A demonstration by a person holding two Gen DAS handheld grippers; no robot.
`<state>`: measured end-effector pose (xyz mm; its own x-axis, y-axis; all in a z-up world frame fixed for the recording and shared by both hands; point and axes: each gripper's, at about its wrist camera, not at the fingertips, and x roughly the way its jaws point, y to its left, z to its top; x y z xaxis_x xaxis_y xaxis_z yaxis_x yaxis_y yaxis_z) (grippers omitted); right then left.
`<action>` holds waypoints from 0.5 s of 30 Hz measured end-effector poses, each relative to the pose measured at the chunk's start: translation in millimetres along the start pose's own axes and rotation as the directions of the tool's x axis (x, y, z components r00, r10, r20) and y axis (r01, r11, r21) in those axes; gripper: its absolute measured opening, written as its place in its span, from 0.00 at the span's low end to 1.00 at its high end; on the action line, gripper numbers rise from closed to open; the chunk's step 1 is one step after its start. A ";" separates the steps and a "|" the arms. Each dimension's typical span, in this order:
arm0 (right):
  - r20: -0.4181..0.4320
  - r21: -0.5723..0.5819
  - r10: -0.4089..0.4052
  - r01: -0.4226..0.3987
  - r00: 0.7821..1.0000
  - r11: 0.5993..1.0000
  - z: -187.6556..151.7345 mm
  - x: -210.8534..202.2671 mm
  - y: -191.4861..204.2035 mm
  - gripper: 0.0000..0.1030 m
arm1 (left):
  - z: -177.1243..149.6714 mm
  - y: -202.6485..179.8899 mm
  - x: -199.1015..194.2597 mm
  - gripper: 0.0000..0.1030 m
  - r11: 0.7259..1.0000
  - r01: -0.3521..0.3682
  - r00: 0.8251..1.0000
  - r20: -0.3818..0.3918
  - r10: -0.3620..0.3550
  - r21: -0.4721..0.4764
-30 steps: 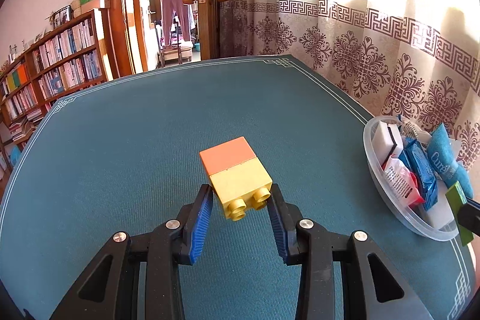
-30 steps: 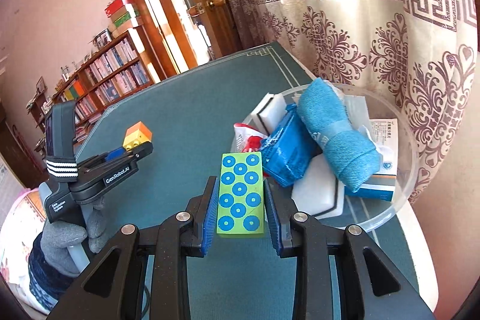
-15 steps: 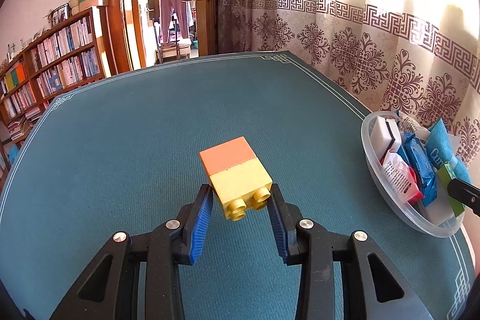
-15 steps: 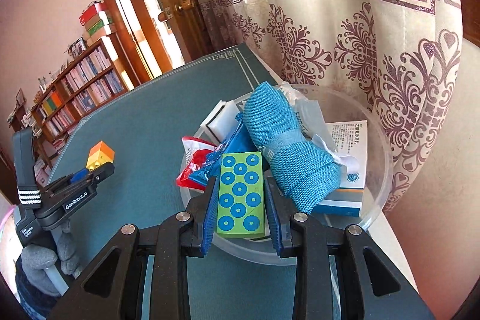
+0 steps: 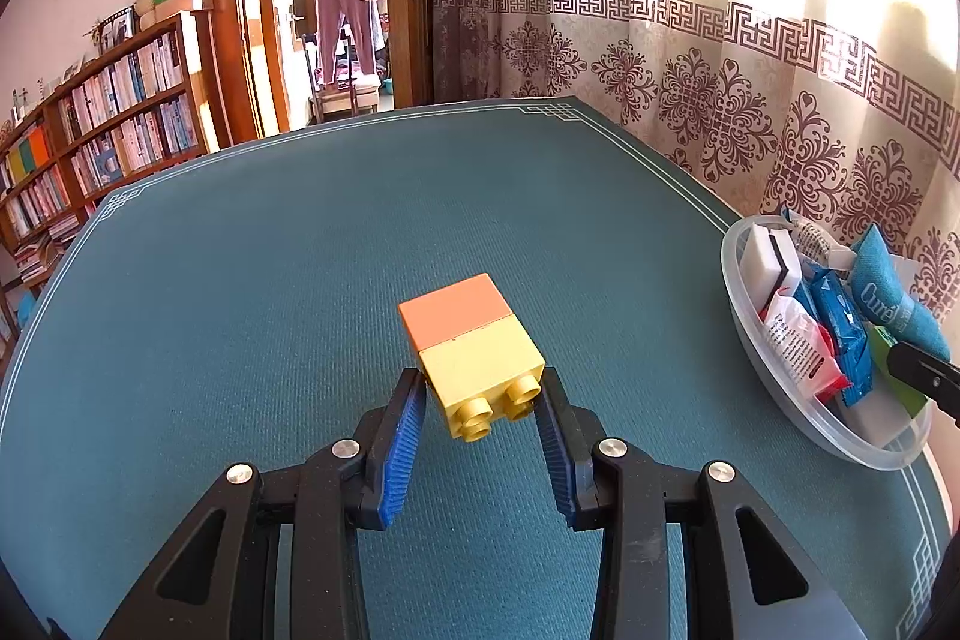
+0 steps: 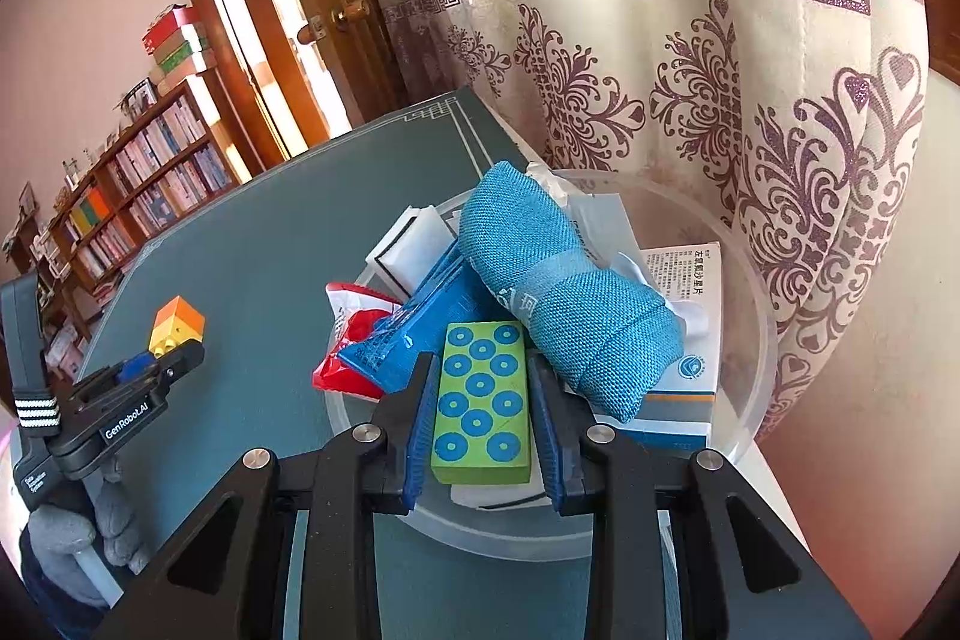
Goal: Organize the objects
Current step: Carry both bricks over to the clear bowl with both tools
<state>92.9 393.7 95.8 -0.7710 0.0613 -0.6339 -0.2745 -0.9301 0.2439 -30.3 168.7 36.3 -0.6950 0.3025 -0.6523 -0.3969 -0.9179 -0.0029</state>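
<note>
Blocks [image 5: 477,358] [image 6: 483,394] between closed fingers [image 5: 399,436]

Tools: two, the left tool [image 5: 480,412] and the right tool [image 6: 480,400].
Toy bricks: two stacked as one piece, one orange brick [image 5: 453,307] on one yellow brick [image 5: 483,370].
Green blocks with blue dots: one, the dotted block [image 6: 483,400].
Clear plastic bowls: one, the bowl [image 6: 750,340].
Rolled blue cloths: one, the cloth [image 6: 564,292].
Blue packets: one, the blue packet [image 6: 420,328].
Red and white packets: one, the red packet [image 6: 351,334].
White sponges: one, the sponge [image 6: 414,244].
Printed cartons: one, the carton [image 6: 690,274].
Desks: one, the desk [image 5: 240,280].
</note>
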 end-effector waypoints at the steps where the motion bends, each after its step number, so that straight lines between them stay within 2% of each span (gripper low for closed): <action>1: -0.002 0.005 0.006 -0.006 1.000 1.000 0.2 -0.6 -0.1 0.30 | 0.2 -0.2 0.1 0.39 1.000 0.000 1.000 0.000 0.000 0.000; 9: -0.007 0.018 0.035 -0.035 0.999 0.999 -3.1 -10.5 0.6 0.31 | -1.1 -0.5 -3.0 0.39 1.000 0.014 1.000 0.000 -0.014 0.007; 15: 0.021 -0.014 0.009 -0.008 1.000 1.000 -8.0 -23.8 4.3 0.32 | -1.3 -4.8 -5.8 0.39 0.999 0.037 0.999 0.001 -0.037 0.015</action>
<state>114.7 385.3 106.0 -0.7853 0.0608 -0.6162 -0.2600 -0.9356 0.2391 -23.6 171.0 39.2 -0.6802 0.3367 -0.6511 -0.4317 -0.9019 -0.0154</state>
